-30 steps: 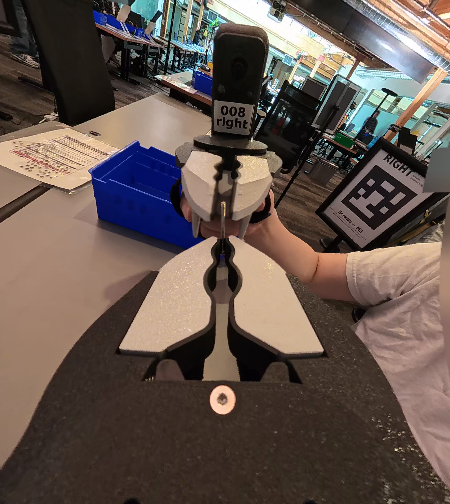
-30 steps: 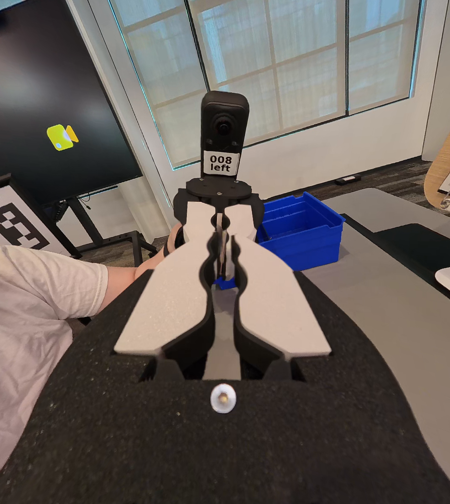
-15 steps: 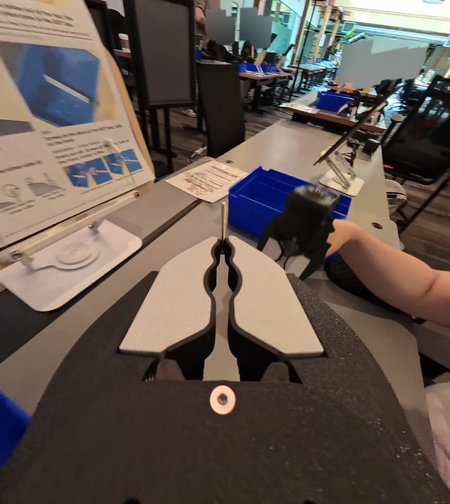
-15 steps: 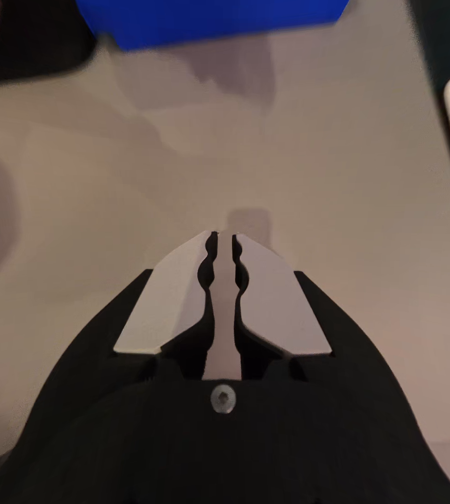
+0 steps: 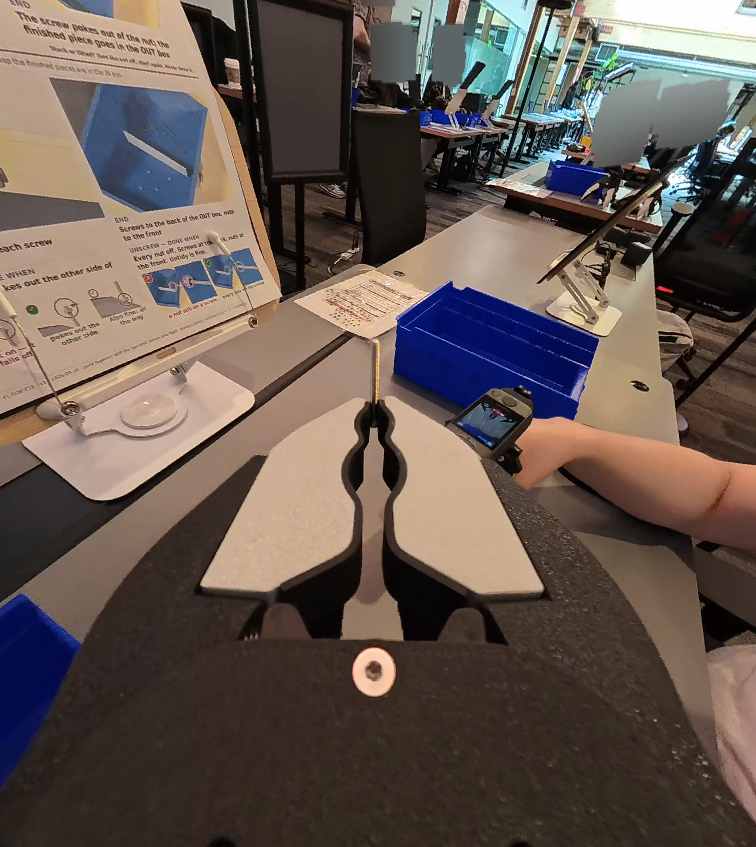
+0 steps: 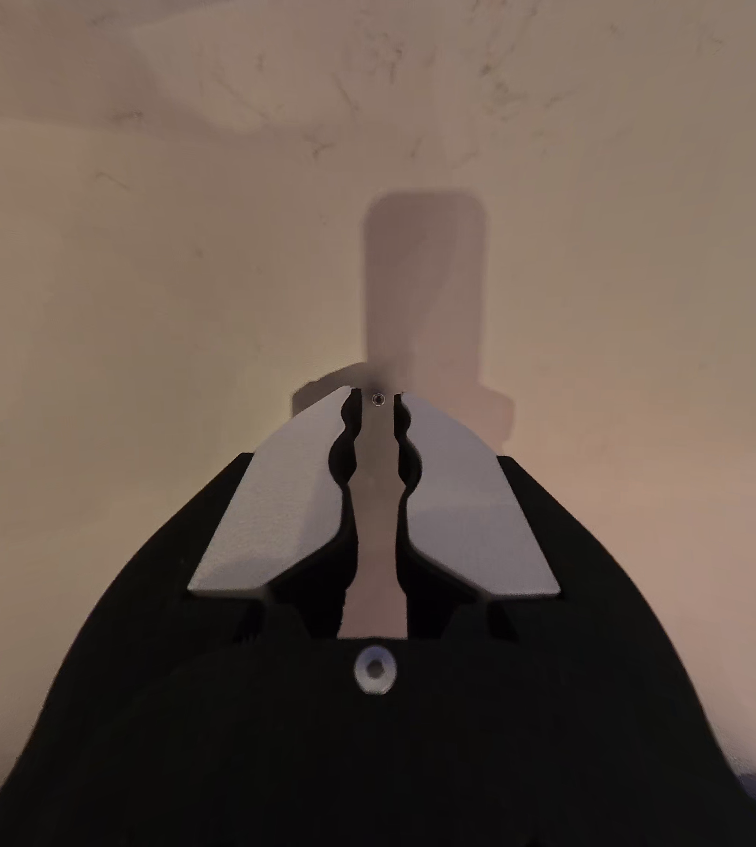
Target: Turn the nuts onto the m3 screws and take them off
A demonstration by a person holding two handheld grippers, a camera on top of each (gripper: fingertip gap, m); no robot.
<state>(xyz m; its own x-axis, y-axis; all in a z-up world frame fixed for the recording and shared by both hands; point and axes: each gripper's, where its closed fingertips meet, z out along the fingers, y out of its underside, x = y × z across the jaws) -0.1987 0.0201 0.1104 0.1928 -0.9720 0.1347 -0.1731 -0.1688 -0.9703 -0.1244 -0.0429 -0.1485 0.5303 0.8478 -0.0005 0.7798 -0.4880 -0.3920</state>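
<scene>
My left gripper (image 5: 374, 404) is shut on the lower end of a long thin metal screw (image 5: 375, 369), which sticks out past the fingertips above the grey table (image 5: 275, 366). My right gripper (image 6: 376, 398) points straight down at the table (image 6: 138, 275), close to it, and is open. A small round nut (image 6: 378, 400) lies on the table between its fingertips, with a gap to each pad. In the left wrist view only the right gripper's camera body (image 5: 490, 421) and the person's hand show, low beside the blue bin (image 5: 495, 339); its fingers are hidden there.
An instruction sheet on a white stand (image 5: 92, 206) is at the left. A paper with small parts on it (image 5: 362, 298) lies behind the screw. A tablet stand (image 5: 582, 298) is beyond the bin. Another blue bin's corner (image 5: 0, 687) is at the lower left. Left tips to right tips: about 25 cm.
The right gripper left the screw's tip, swung down to the table and opened wider over the nut. The left gripper turned left, the screw still in its grasp.
</scene>
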